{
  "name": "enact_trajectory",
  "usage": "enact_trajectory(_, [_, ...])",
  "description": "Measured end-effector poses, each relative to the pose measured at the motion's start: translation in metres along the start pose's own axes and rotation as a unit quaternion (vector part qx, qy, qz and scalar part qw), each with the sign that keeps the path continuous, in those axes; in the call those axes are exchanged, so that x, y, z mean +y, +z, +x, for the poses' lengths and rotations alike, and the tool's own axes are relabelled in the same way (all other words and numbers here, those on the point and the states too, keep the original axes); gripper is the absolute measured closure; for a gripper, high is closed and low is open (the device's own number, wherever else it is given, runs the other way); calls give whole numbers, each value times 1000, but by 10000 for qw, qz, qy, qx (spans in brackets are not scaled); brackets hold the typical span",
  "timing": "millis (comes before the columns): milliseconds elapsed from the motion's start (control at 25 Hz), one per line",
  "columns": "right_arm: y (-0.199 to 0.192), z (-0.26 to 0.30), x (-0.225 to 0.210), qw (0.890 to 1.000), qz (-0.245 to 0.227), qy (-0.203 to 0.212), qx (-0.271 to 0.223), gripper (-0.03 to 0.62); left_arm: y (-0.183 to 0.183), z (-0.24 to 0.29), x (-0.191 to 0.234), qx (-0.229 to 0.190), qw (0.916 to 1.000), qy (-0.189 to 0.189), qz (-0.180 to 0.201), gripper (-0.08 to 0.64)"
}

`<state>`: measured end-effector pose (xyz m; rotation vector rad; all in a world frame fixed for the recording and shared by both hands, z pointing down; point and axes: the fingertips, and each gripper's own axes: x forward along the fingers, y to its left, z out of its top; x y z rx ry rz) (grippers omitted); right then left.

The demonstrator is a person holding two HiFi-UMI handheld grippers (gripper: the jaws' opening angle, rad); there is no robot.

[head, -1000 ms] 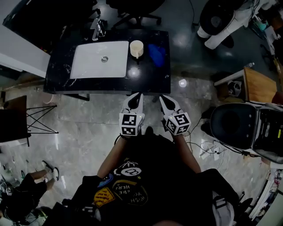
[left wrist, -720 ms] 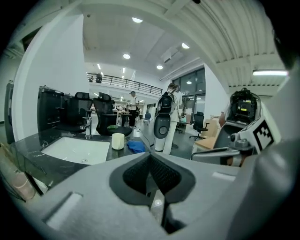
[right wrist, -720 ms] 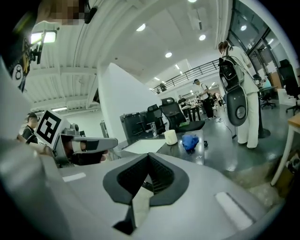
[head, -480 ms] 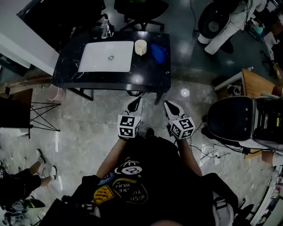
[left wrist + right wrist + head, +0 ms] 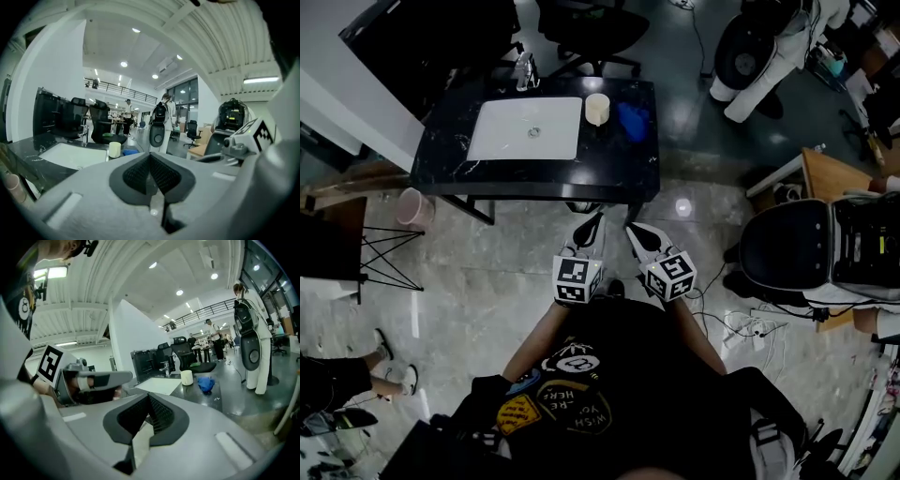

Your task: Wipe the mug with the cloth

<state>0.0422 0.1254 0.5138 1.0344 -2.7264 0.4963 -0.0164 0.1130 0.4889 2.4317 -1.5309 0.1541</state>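
A cream mug (image 5: 597, 109) stands on the black counter (image 5: 609, 169), just right of the white sink (image 5: 527, 129). A blue cloth (image 5: 633, 119) lies crumpled to the mug's right. In the right gripper view the mug (image 5: 186, 377) and cloth (image 5: 206, 383) sit far ahead; the left gripper view shows the mug (image 5: 114, 149) and cloth (image 5: 129, 152) too. My left gripper (image 5: 592, 226) and right gripper (image 5: 634, 233) hang side by side over the floor, short of the counter's near edge. Both are shut with nothing between the jaws.
A faucet (image 5: 524, 67) stands behind the sink. A pink bin (image 5: 413, 208) sits by the counter's left leg, a black folding rack (image 5: 366, 258) further left. An office chair (image 5: 787, 255) and a wooden table (image 5: 839, 174) are at the right. Cables (image 5: 750, 319) lie on the floor.
The head view has shifted, so the counter sits further up the frame. Both grippers stay shut, and the right one has drawn closer to the left.
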Motion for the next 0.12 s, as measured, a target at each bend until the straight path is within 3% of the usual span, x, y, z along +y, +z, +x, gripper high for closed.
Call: enact_trajectory(120, [-11,-4,1,9997,205,-104,100,591,11,-10,2,-238,9996,98,112,555])
